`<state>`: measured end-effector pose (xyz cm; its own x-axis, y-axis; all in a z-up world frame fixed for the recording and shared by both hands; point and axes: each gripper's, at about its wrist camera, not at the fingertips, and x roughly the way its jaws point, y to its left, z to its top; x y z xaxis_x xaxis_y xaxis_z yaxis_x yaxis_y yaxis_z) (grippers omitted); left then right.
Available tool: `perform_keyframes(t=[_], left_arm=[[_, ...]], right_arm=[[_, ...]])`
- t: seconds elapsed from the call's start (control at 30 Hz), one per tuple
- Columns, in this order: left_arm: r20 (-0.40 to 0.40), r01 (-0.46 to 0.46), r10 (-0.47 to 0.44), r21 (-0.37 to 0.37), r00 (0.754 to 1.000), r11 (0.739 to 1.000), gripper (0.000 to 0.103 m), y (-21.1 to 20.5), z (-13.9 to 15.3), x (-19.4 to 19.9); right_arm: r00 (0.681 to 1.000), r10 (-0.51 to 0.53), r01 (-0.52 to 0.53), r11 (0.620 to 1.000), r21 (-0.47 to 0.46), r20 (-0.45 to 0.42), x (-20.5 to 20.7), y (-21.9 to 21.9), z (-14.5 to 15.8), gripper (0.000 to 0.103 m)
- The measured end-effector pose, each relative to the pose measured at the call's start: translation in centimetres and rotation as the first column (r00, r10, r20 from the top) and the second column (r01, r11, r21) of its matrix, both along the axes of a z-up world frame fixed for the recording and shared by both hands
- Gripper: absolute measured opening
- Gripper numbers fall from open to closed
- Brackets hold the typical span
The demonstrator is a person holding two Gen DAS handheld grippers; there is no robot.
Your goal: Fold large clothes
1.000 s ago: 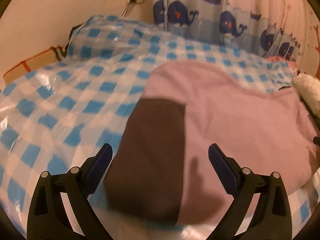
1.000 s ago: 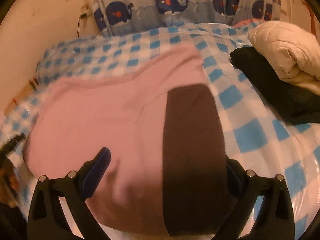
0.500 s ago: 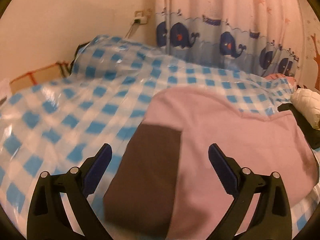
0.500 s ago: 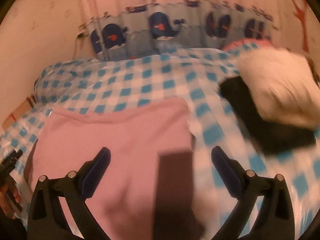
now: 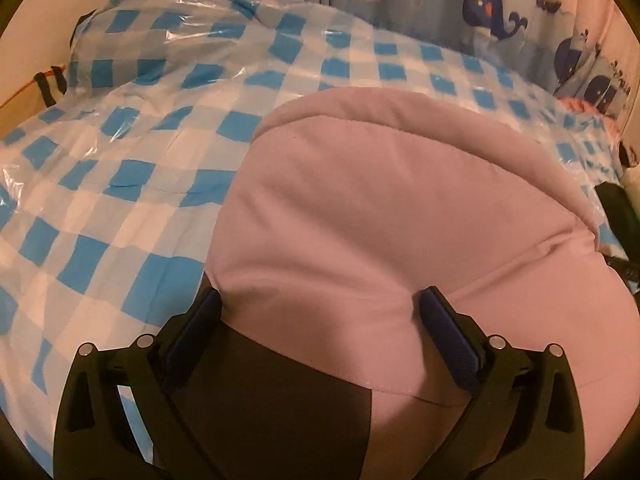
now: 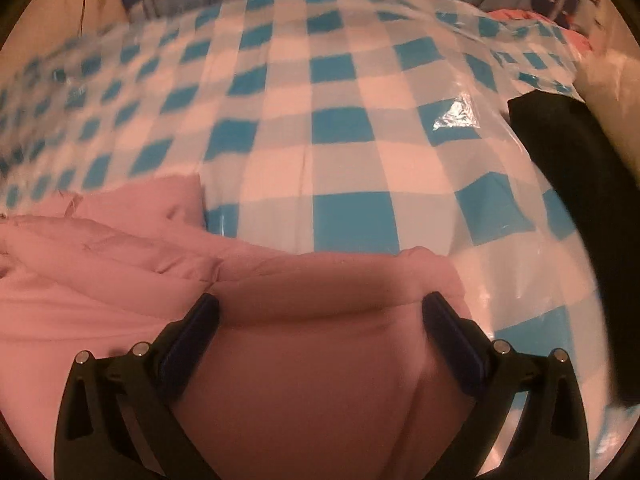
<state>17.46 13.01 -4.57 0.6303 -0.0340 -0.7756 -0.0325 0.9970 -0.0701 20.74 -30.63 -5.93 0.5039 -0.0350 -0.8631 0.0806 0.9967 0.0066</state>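
A large pink garment with a dark brown panel lies on a blue-and-white checked plastic sheet over a bed. My left gripper is open, its jaws wide apart, low over the garment's near fold, with pink cloth bulging between the fingers. In the right wrist view the pink garment fills the bottom and left. My right gripper is open too, straddling a folded pink edge, with the checked sheet beyond it.
A whale-print curtain hangs behind the bed. A black item and a cream bundle lie at the right side of the bed. A beige wall is at the left.
Both grippers have dropped down and moved in close onto the garment. A pink fold now bulges between each pair of fingers. The brown panel has left the right view.
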Motion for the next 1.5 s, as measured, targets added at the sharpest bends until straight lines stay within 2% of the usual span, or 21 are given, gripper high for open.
perform_keyframes(t=[0.07,0.1,0.17,0.27,0.33,0.4,0.43,0.47,0.53,0.63,0.73,0.8,0.83,0.97,1.07,1.1,1.13,1.23,1.33,1.37,1.5], left_arm=[[0.02,-0.007,0.007,0.004,1.0,1.0,0.096,0.6,1.1,-1.4],[0.051,-0.027,0.027,-0.002,0.998,1.0,0.096,1.4,2.3,-3.1],[0.087,-0.043,0.046,-0.038,0.995,0.998,0.096,3.1,3.6,-6.4],[0.103,-0.077,0.09,-0.12,0.991,0.99,0.096,6.2,4.8,-12.0],[0.082,-0.114,0.133,-0.21,0.988,0.971,0.096,8.3,4.7,-15.5],[0.035,-0.142,0.159,-0.29,0.987,0.947,0.096,9.8,3.9,-18.9],[0.017,-0.148,0.161,-0.312,0.987,0.939,0.096,10.0,3.5,-20.0],[-0.011,-0.15,0.156,-0.35,0.988,0.925,0.096,10.2,2.9,-21.0],[-0.059,-0.149,0.137,-0.461,0.989,0.875,0.096,10.6,1.9,-22.8],[-0.12,-0.155,0.105,-0.58,0.987,0.8,0.096,10.5,-0.1,-23.2],[-0.158,-0.206,0.135,-0.656,0.978,0.726,0.096,10.8,-1.8,-22.3],[-0.192,-0.244,0.152,-0.698,0.97,0.673,0.096,11.1,-3.1,-21.4],[-0.207,-0.26,0.159,-0.705,0.965,0.66,0.096,11.1,-3.5,-21.1],[-0.227,-0.276,0.162,-0.702,0.96,0.657,0.096,10.6,-4.3,-20.4],[-0.195,-0.258,0.169,-0.748,0.966,0.611,0.096,10.6,-4.2,-20.3],[-0.168,-0.239,0.175,-0.778,0.97,0.581,0.096,10.5,-4.0,-20.2],[-0.15,-0.224,0.176,-0.789,0.973,0.572,0.096,10.4,-3.8,-20.0],[-0.166,-0.24,0.175,-0.755,0.97,0.61,0.096,9.5,-3.8,-18.9],[-0.212,-0.267,0.161,-0.755,0.964,0.6,0.096,9.4,-4.9,-18.7],[-0.219,-0.275,0.166,-0.747,0.962,0.606,0.096,9.3,-5.1,-18.5],[-0.213,-0.303,0.219,-0.762,0.952,0.573,0.096,10.0,-4.9,-17.3]], right_arm=[[1.0,-0.01,0.011,1.0,-0.03,0.027,-1.7,0.3,2.0,0.097],[0.997,0.016,-0.017,1.0,0.009,0.082,-3.5,1.2,3.7,0.097],[0.981,0.098,-0.101,0.995,0.01,0.169,-7.1,3.7,6.5,0.097],[0.927,0.266,-0.275,0.961,-0.005,0.264,-13.3,9.6,9.0,0.097],[0.906,0.351,-0.345,0.936,-0.07,0.237,-15.1,13.1,7.3,0.097],[0.913,0.397,-0.377,0.91,-0.174,0.097,-14.7,16.0,2.2,0.097],[0.912,0.403,-0.382,0.904,-0.191,0.083,-14.5,16.4,-0.1,0.098],[0.914,0.396,-0.377,0.91,-0.175,0.087,-14.2,16.3,-0.5,0.098],[0.934,0.355,-0.348,0.93,-0.115,0.044,-13.4,15.8,0.4,0.097],[0.94,0.332,-0.332,0.943,-0.018,0.076,-15.0,15.2,3.5,0.097],[0.924,0.34,-0.342,0.939,-0.02,0.176,-18.7,14.1,6.7,0.097],[0.936,0.281,-0.287,0.958,-0.004,0.214,-19.9,11.5,7.6,0.097],[0.946,0.241,-0.249,0.969,0.01,0.216,-20.1,9.9,7.5,0.097],[0.99,0.034,-0.053,0.99,0.132,0.139,-18.8,2.4,4.5,0.097],[0.992,0.013,-0.04,0.975,0.22,0.123,-18.4,-0.2,1.2,0.098],[0.989,0.012,-0.044,0.976,0.215,0.149,-18.6,-0.1,0.8,0.098],[0.985,0.01,-0.044,0.98,0.196,0.171,-19.0,0.3,0.9,0.098],[0.981,-0.004,-0.03,0.985,0.172,0.192,-19.1,0.9,0.9,0.098],[0.982,0.003,-0.038,0.982,0.186,0.187,-19.0,0.7,0.8,0.098],[0.983,0.007,-0.042,0.982,0.185,0.185,-18.9,0.6,0.8,0.098],[0.988,0.004,-0.033,0.982,0.187,0.155,-19.1,0.2,1.6,0.097]])
